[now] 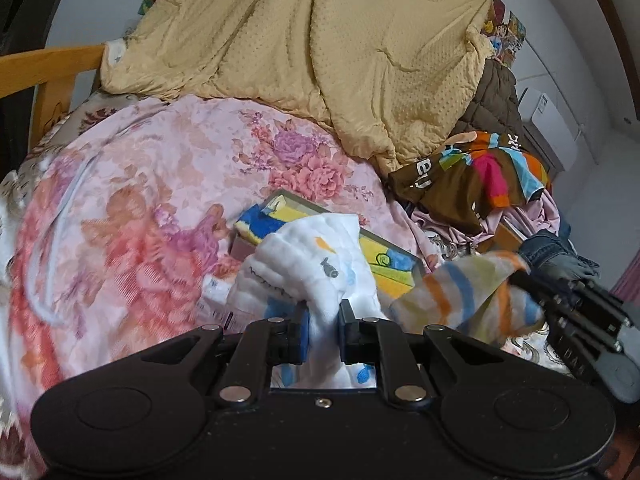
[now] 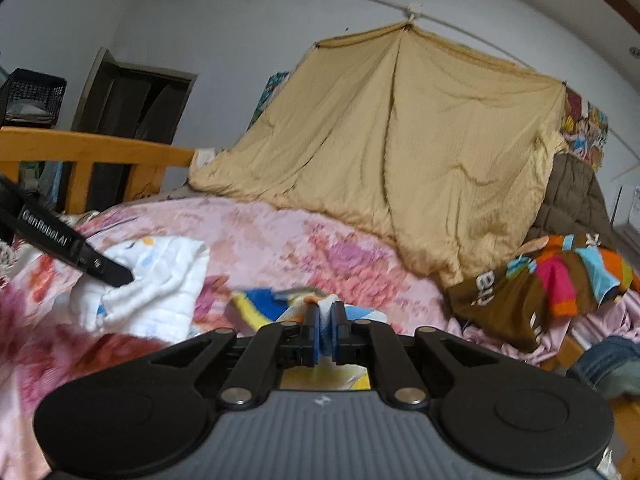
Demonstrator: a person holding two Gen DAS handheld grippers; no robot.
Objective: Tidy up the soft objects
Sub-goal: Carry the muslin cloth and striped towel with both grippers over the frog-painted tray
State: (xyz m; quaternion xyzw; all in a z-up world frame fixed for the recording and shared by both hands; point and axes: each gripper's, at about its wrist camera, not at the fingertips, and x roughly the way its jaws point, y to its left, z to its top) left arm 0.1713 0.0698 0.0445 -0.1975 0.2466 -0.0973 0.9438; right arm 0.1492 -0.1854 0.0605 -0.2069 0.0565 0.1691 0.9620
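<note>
The left tongs [image 1: 323, 322] are clamping a white muslin cloth [image 1: 308, 268] above the floral bedspread [image 1: 132, 208]. The right tongs [image 2: 326, 334] are pinching a striped cloth [image 1: 464, 292], both cloths partly hiding a colourful box [image 1: 384, 256].

A: We log open floral bedspread [image 1: 132, 200] to the left of the box [image 1: 384, 256]; nothing stands on that stretch, so a hand-held gripper could pass there.

B: Agreed. Far side is blocked: we note the tan quilt [image 2: 400, 152] hanging down onto the bed, and the wooden bed rail [image 2: 92, 152] closing the left edge.

A: Right side is crowded. The striped brown garment [image 1: 472, 176] lies heaped beside the box, with pink cloth and denim [image 1: 560, 248] just past it.

B: In the middle, we record the white muslin cloth [image 1: 316, 264] draped over the box's near end, and the striped towel [image 1: 464, 292] spanning the gap beside it.
</note>
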